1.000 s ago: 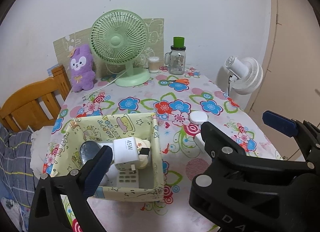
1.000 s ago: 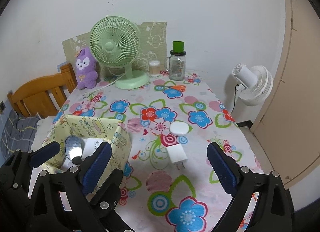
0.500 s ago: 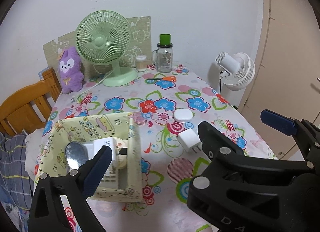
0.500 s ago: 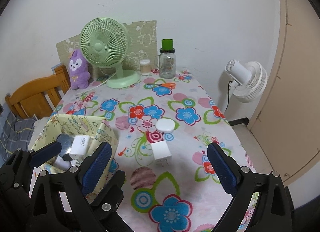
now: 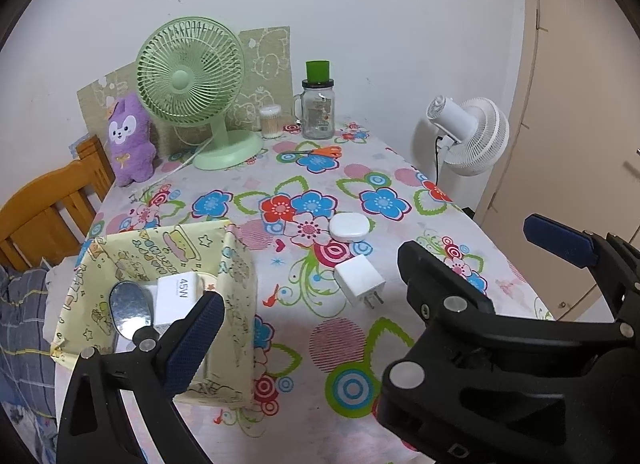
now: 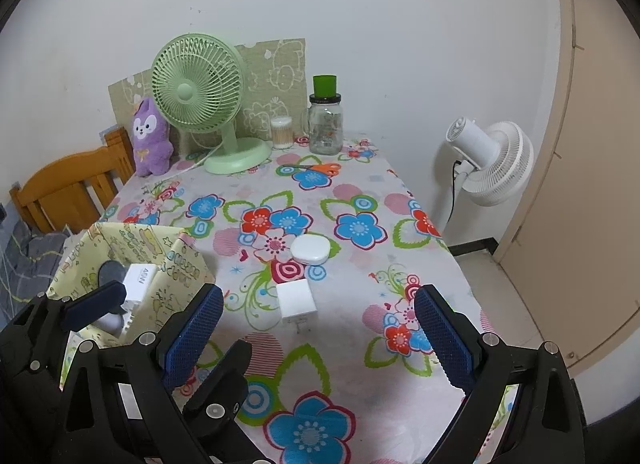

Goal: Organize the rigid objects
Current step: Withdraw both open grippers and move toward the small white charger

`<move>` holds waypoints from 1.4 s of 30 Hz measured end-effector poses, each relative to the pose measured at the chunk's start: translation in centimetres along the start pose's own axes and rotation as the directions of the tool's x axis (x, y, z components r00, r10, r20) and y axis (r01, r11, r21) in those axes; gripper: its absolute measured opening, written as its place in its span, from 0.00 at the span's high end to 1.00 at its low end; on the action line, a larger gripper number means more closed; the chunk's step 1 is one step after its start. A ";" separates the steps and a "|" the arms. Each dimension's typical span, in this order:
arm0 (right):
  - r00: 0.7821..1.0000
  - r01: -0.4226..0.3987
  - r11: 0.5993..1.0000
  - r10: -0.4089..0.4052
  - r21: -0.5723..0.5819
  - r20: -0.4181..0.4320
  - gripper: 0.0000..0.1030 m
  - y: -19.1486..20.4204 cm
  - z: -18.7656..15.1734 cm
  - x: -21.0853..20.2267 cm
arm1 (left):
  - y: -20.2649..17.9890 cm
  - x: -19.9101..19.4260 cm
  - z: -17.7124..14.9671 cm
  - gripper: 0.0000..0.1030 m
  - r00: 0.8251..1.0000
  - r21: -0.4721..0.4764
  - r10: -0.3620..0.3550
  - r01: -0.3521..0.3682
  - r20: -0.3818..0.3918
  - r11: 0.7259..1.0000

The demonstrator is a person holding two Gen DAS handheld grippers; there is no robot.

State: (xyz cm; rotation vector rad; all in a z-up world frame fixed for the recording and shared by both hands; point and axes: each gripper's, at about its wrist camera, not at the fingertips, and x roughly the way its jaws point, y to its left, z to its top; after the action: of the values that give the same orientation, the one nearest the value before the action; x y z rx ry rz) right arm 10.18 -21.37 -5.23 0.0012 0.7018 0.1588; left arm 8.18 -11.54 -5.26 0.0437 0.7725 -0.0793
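Note:
A yellow patterned box [image 5: 236,264] [image 6: 176,260] stands at the table's front left and holds a white 45W charger [image 5: 178,296] [image 6: 140,278], a round mirror [image 5: 130,306] and other items. A white plug adapter [image 5: 360,280] [image 6: 296,298] and a white oval case [image 5: 349,226] [image 6: 310,250] lie on the floral cloth. My left gripper [image 5: 380,276] is open and empty above the front of the table, beside the box. My right gripper [image 6: 316,336] is open and empty, just in front of the adapter.
At the back stand a green desk fan [image 5: 192,84], a purple plush [image 5: 130,140], a cotton swab jar [image 5: 271,122] and a glass jar with green lid [image 5: 318,104]. Orange scissors [image 5: 320,151] lie near them. A white floor fan [image 5: 468,132] stands right of the table; a wooden chair [image 5: 44,204] stands left.
Both grippers have pulled back and shifted right, away from the box. The box and its contents now sit farther left in both views. Both stay open.

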 end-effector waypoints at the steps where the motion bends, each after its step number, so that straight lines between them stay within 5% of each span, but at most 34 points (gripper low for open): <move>1: 1.000 0.002 1.000 -0.002 -0.003 0.001 0.05 -0.1 0.0 0.1 | -0.1 0.1 0.0 0.02 1.000 0.000 -0.001 0.001 -0.001 1.000; 20: 0.999 0.014 1.000 -0.014 -0.016 -0.035 0.06 -2.5 -0.7 3.3 | -2.3 3.9 -0.3 0.03 0.999 0.003 -0.036 0.036 -0.037 0.999; 42: 0.995 0.008 0.999 -0.012 -0.031 -0.103 0.16 -4.5 -0.5 9.4 | -2.9 10.4 0.2 0.19 0.991 -0.031 -0.034 0.030 -0.129 0.999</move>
State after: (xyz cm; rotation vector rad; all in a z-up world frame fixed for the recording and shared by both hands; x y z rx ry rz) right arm 17.57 -24.49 -11.87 -0.0402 0.8027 0.1609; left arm 15.48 -15.04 -12.38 0.0086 0.9044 -0.0961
